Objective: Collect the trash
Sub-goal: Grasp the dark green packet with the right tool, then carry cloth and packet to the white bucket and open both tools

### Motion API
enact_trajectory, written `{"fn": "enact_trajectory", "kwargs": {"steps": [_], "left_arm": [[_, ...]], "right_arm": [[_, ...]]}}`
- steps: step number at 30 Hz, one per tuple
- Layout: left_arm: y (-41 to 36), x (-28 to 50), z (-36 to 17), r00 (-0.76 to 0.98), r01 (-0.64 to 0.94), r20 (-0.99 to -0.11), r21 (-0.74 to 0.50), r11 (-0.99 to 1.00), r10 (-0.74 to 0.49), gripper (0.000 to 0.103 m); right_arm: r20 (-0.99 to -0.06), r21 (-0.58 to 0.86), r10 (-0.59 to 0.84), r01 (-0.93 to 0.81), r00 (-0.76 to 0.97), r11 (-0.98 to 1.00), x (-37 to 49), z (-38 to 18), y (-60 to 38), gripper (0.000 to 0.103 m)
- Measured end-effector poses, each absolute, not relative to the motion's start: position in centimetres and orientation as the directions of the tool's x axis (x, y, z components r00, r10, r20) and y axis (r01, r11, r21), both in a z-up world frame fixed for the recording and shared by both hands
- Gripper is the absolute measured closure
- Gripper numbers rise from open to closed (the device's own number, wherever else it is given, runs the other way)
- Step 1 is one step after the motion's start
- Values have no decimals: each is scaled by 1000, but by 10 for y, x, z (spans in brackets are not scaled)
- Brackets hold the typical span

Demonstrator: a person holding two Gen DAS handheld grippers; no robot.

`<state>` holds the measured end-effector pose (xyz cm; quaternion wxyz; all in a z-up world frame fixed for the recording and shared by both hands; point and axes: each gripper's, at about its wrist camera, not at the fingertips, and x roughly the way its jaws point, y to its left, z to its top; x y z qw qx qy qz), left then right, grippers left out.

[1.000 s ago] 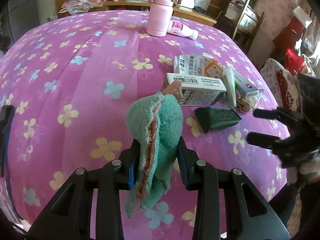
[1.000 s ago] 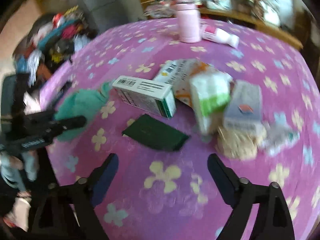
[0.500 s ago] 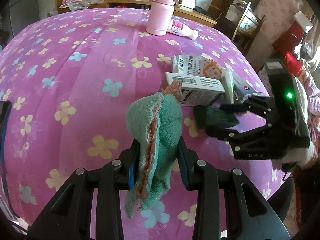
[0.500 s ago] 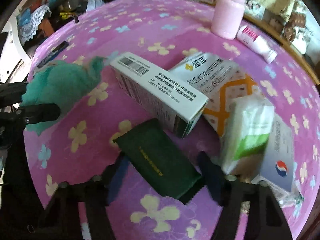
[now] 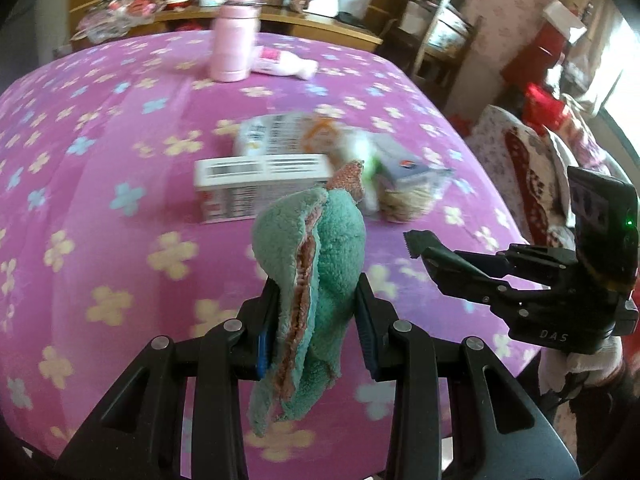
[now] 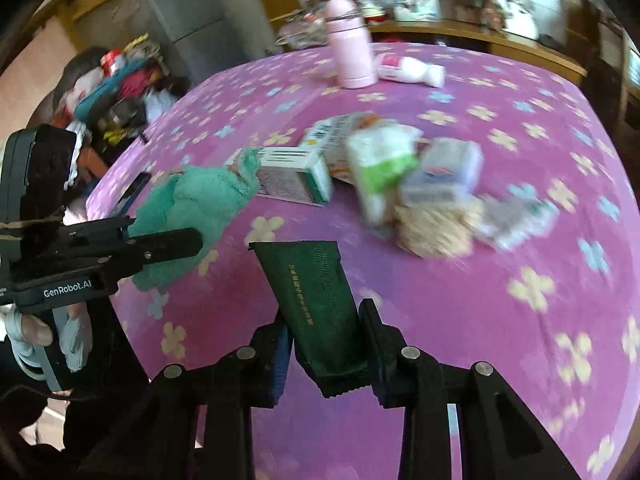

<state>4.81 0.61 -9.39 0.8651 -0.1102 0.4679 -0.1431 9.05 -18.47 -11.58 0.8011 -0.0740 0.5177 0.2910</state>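
Left wrist view showed a bed [image 5: 100, 168] under a pink flowered blanket in a cluttered room, a wooden shelf [image 5: 320, 28] behind it. A pink bottle [image 5: 232, 40] stood upright at the far side, a small white bottle [image 5: 284, 66] lying just beside it. Boxes [image 5: 260, 188] and packets were heaped mid-bed. The left claw [image 5: 316, 328] was clamped on a green cloth [image 5: 320, 264]. The right claw [image 6: 326, 350], its jaws having just been closing, gripped a dark green packet [image 6: 316, 300] raised off the blanket.
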Motion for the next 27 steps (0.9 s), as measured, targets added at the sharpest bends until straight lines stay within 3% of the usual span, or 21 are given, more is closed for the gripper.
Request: {"fn": "enact_trajectory", "kwargs": {"steps": [27], "left_arm": [[-203, 83, -81, 450, 411, -775, -262, 873, -444, 71]], "right_arm": [[-848, 125, 192, -165, 494, 978, 44, -72, -394, 72]]}}
